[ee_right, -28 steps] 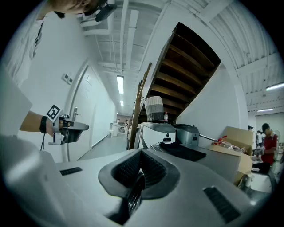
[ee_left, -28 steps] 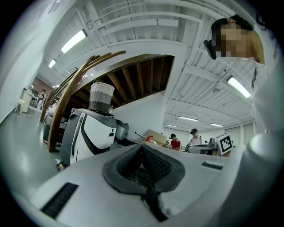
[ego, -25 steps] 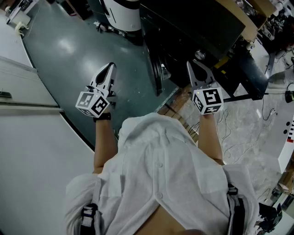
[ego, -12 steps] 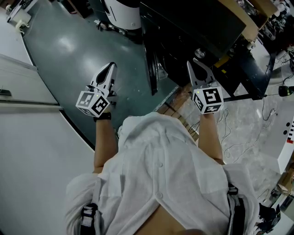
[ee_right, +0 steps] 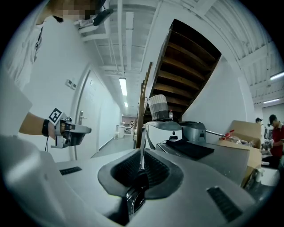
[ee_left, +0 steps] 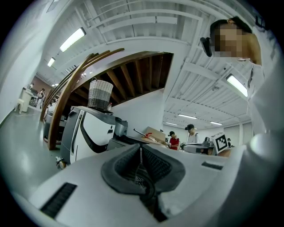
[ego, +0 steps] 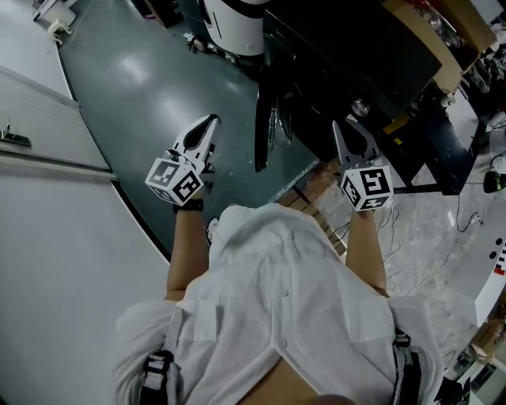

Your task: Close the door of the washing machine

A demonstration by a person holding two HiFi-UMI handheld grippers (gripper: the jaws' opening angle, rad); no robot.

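Door (ego: pixel 259 130) of the dark, boxy washing machine (ego: pixel 340 55), a thin dark panel with a clear window seen edge-on, stands swung out from the machine's front. It is ahead of and between the two tools: to the right of the left gripper (ego: pixel 209 123) and to the left of the right gripper (ego: pixel 340 126), touching neither. The left gripper's jaws are pressed together on nothing. The right gripper's jaws sit all but together, also empty, with its tip near the machine's front. Behind both is the person's white shirt (ego: pixel 277 300). Glossy grey-green floor (ego: pixel 134 87) lies under and beyond the left gripper. Farther ahead stands a white, black-trimmed appliance (ego: pixel 233 24) with a grey-and-white woven basket (ee_left: pixel 99 94) on top.
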